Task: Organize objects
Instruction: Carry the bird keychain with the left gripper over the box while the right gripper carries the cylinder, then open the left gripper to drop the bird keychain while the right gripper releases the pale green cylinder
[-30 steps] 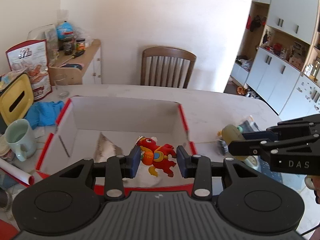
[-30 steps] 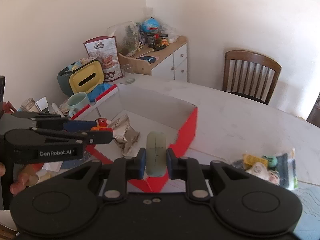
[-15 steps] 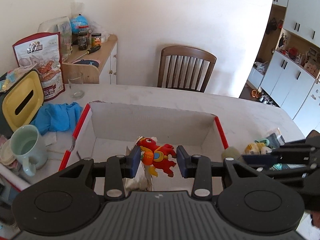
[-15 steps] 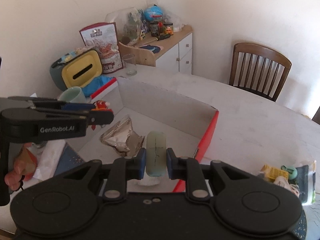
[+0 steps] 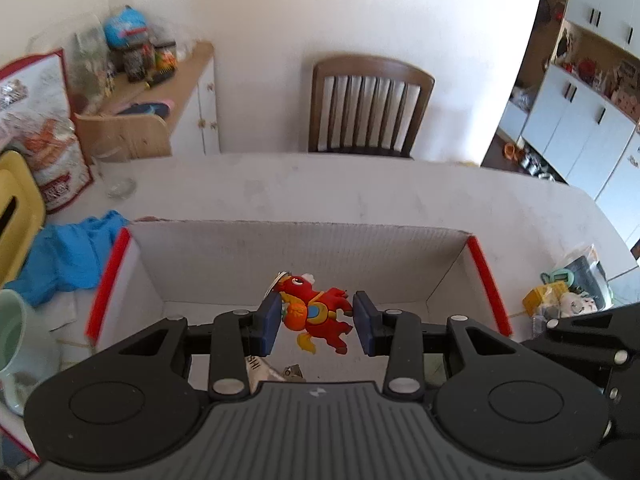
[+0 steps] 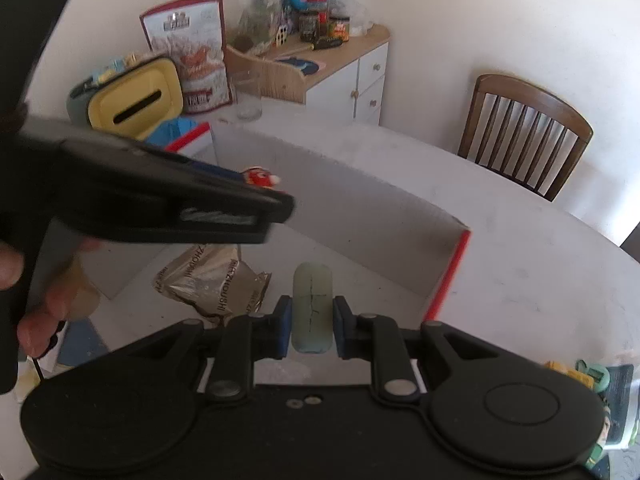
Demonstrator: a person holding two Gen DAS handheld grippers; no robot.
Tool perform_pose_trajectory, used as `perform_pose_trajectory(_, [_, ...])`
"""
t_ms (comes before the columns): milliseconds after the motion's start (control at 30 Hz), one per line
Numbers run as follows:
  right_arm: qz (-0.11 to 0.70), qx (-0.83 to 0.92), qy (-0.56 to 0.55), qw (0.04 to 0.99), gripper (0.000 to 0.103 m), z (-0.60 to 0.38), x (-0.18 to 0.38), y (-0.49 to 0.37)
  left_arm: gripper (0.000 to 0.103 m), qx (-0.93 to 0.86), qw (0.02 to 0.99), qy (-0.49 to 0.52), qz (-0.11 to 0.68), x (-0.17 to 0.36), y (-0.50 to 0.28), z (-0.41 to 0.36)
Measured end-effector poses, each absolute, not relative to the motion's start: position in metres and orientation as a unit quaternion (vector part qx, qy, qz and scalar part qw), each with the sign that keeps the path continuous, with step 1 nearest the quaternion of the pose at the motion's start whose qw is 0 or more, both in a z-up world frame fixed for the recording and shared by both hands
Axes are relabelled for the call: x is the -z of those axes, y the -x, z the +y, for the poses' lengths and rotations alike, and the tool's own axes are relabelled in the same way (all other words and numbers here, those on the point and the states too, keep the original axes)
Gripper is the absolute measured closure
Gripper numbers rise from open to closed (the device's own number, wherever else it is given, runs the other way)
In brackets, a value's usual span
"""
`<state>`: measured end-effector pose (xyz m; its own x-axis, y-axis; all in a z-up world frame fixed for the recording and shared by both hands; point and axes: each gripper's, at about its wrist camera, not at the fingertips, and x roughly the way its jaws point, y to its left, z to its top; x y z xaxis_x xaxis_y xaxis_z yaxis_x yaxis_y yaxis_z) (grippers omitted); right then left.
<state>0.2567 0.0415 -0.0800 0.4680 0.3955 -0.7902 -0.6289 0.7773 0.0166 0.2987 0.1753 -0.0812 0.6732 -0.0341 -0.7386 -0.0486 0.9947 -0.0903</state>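
Red rubbery stuff is what catches the eye first: a small dragon-like toy (image 5: 316,312) is pinched between the blue pads of the left gripper (image 5: 316,322), its body filling the gap and its feet dangling below the pads. The right gripper (image 6: 312,326) is clamped narrowly on a pale green capsule-shaped object (image 6: 312,308), which stands upright between the pads and pokes out well beyond them. Both loads hang in the air over the open cardboard box (image 5: 300,256) with its red-edged side walls, sitting on the pale table (image 5: 360,196).

As I read it, this is the delivery step of the tidying: two items carried in and poised above the box, not yet released. The toy sits over the middle of the box floor toward the far wall; the green piece hangs nearer the right-hand red wall, just beside a crumpled silver snack packet (image 6: 212,284) lying on the floor of the box.

Next, I'd say, each hand wants lowering a little further inside the walls and then opening its jaws so the things drop short. The two grippers are close together, the left one crossing in front of the right camera, so they need to keep from knocking. More small clutter (image 5: 560,296) waits on the table to the right.
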Motion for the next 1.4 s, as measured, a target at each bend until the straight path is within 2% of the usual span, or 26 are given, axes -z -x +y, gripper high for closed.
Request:
perform_pose_trajectory(467, [0.458, -0.302, 0.181, 0.816, 0.084, 0.075, 0.123, -0.264, 0.065, 0.028, 0.874, 0.032, 0.484, 0.128, -0.343, 0.171])
perform_pose_trajectory(800, [0.472, -0.296, 0.194, 0.808, 0.084, 0.080, 0.129, -0.263, 0.064, 0.037, 0.850, 0.018, 0.524, 0.145, -0.351, 0.166])
perform_pose_trajectory(1167, [0.474, -0.293, 0.172, 0.812, 0.077, 0.073, 0.123, -0.260, 0.064, 0.029, 0.841, 0.027, 0.540, 0.151, -0.356, 0.171])
perform_pose_trajectory(1233, [0.472, -0.295, 0.165, 0.814, 0.075, 0.071, 0.121, -0.258, 0.060, 0.029, 0.844, 0.032, 0.535, 0.148, -0.355, 0.172])
perform_pose_trajectory(1300, [0.467, -0.296, 0.159, 0.818, 0.073, 0.068, 0.118, -0.256, 0.049, 0.025, 0.848, 0.036, 0.528, 0.144, -0.353, 0.173])
perform_pose_trajectory(1400, [0.466, -0.296, 0.153, 0.820, 0.072, 0.065, 0.115, -0.254, 0.048, 0.023, 0.854, 0.052, 0.517, 0.135, -0.349, 0.175])
